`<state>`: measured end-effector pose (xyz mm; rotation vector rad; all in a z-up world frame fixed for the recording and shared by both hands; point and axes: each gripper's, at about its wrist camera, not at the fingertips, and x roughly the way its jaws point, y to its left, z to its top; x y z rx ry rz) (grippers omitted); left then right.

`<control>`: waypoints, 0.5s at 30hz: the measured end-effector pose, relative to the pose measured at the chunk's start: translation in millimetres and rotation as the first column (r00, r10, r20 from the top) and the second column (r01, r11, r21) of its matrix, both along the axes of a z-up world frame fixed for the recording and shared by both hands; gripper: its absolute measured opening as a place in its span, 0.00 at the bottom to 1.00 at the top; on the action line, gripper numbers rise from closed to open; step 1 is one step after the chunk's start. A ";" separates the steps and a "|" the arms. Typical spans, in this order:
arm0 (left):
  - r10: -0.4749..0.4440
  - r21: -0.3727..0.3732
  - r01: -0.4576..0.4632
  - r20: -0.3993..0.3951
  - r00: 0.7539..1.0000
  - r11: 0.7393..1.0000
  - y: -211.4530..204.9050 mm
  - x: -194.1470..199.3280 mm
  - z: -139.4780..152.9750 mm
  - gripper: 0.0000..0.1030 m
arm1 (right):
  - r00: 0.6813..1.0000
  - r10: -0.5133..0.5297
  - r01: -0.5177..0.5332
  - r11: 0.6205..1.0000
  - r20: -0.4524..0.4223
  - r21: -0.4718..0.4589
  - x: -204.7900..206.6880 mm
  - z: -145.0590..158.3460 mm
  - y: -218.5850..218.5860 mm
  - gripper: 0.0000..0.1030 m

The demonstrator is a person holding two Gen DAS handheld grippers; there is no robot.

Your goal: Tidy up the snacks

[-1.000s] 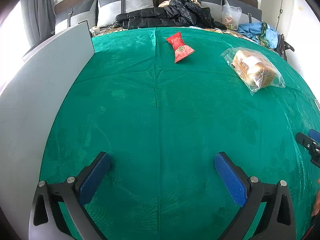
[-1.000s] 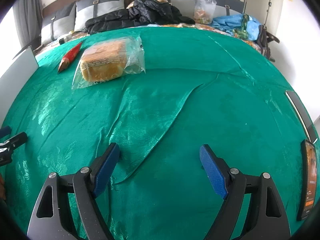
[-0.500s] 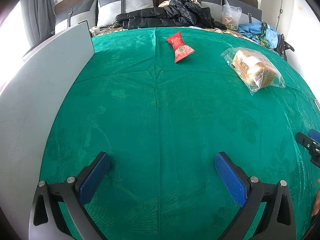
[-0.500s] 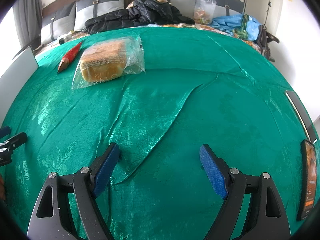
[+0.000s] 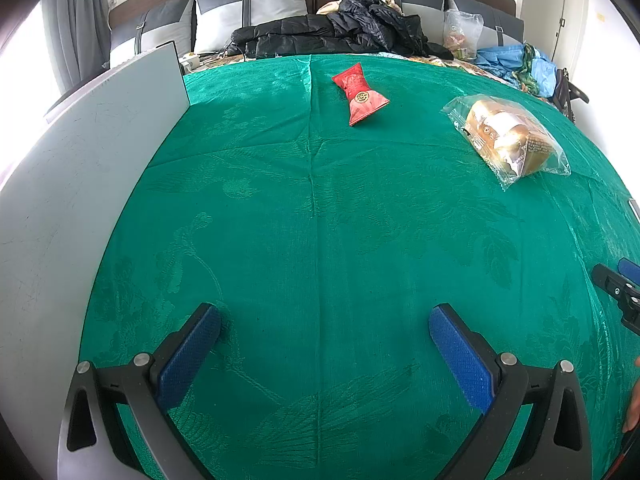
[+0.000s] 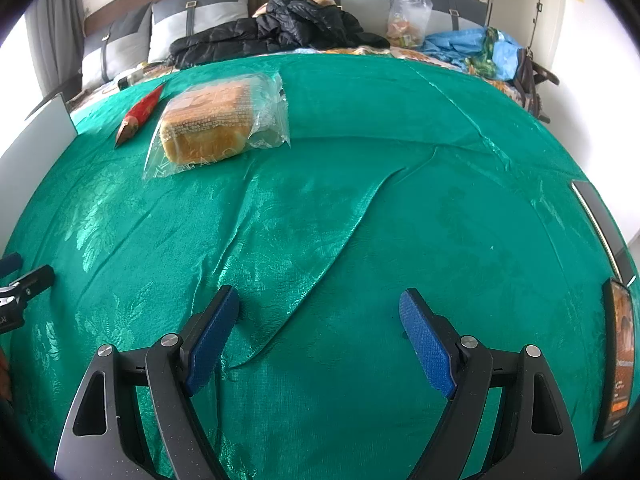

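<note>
A red snack packet (image 5: pixel 359 95) lies at the far middle of the green cloth (image 5: pixel 320 220), with a loaf of bread in a clear bag (image 5: pixel 508 138) to its right. From the right wrist the same bread bag (image 6: pixel 212 124) sits far left, the red packet (image 6: pixel 138 116) just beyond it. My left gripper (image 5: pixel 325 322) is open over bare cloth, well short of both snacks. My right gripper (image 6: pixel 319 306) is open too, above a fold in the cloth, nothing between its fingers.
A grey-white board (image 5: pixel 80 180) borders the cloth on the left. Phones (image 6: pixel 618 360) lie at the right edge. Behind the cloth are black jackets (image 5: pixel 344 32), a clear bag of items (image 5: pixel 460 34), blue clothing (image 6: pixel 472 48) and grey pillows.
</note>
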<state>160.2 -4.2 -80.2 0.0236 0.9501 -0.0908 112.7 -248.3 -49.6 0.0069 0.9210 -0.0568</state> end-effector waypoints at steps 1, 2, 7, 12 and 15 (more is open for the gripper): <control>0.000 0.000 0.000 0.000 1.000 1.000 -0.6 0.0 0.0 1.00 | 1.000 0.000 0.000 1.000 0.000 0.000 0.1 0.0 0.2 0.82; 0.000 0.000 0.000 0.000 1.000 1.000 -0.3 0.0 0.0 1.00 | 1.000 0.000 0.000 1.000 0.000 0.000 0.0 -0.2 0.0 0.82; 0.000 0.000 0.000 0.000 1.000 1.000 -0.7 0.0 0.0 1.00 | 1.000 -0.001 0.001 1.000 0.000 0.004 -0.2 -0.8 0.4 0.82; 0.000 0.000 0.000 0.000 1.000 1.000 -0.2 -0.2 0.0 1.00 | 1.000 -0.001 0.001 1.000 0.001 0.004 0.0 -0.9 0.5 0.82; -0.001 -0.002 0.001 0.000 1.000 1.000 -0.9 -0.4 0.2 1.00 | 1.000 -0.001 0.001 1.000 0.001 0.005 0.0 -1.0 0.5 0.82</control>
